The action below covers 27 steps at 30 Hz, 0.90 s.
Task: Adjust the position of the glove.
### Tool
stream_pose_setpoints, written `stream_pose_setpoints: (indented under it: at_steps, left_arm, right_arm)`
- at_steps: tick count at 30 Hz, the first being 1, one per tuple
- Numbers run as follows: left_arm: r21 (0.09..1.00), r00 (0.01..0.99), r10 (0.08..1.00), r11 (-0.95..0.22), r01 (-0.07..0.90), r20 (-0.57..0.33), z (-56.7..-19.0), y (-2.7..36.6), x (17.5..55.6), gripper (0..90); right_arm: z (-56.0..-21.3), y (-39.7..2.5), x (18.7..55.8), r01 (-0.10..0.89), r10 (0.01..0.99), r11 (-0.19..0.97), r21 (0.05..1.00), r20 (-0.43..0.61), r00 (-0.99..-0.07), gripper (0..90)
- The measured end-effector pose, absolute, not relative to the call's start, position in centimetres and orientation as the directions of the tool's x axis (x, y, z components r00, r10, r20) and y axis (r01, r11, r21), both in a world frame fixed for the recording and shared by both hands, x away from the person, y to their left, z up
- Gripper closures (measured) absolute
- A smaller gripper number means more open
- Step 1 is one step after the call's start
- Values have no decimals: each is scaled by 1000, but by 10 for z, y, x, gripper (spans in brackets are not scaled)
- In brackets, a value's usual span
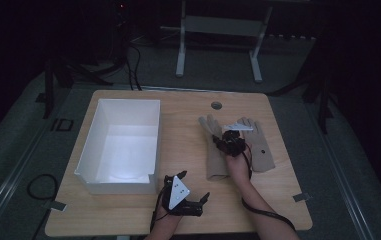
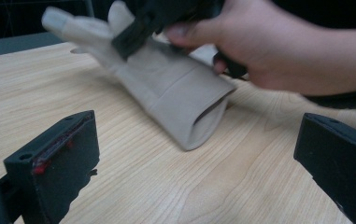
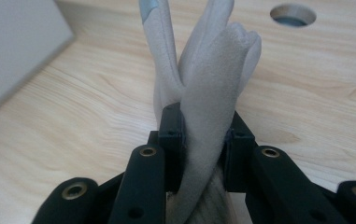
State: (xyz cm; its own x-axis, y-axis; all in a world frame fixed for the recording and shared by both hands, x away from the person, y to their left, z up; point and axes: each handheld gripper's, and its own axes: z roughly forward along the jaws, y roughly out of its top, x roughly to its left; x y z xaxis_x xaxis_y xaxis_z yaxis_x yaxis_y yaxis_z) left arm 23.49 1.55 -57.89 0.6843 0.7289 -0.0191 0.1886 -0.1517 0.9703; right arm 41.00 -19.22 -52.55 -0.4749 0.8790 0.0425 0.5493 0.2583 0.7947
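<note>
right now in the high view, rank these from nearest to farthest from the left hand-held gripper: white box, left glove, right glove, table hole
1. White box: just up and left of the left hand-held gripper, at the table's left.
2. Left glove: up and right, pinched by the right hand-held gripper.
3. Right glove: farther right, lying flat.
4. Table hole: near the far edge.

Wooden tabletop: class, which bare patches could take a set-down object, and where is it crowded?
Free: the strip between the white open box and the beige gloves, and the front edge right of the left gripper. Crowded: around the gloves, where the right gripper clamps one.
</note>
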Motion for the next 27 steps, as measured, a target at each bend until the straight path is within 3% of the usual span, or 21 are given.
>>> stream_pose_setpoints:
  at_steps: [8,16,18,22,27]
  left_arm:
    - [970,681,733,-158,186,-11,-579,15,235,6]
    - [970,680,733,-154,187,-15,-579,15,235,6]
    - [970,682,732,-153,188,-16,-579,15,235,6]
    - [970,683,730,-156,187,-15,-579,15,235,6]
    - [970,685,728,-156,188,-16,-579,15,235,6]
  right_arm:
    - [-515,-205,370,532,890,231,815,43,-453,739]
    - [-549,-211,380,592,896,236,771,63,-440,728]
    - [-556,-212,384,606,894,249,755,60,-443,700]
    - [-566,-215,387,604,886,271,749,50,-460,557]
    - [-564,-213,387,593,882,317,740,0,-471,473]
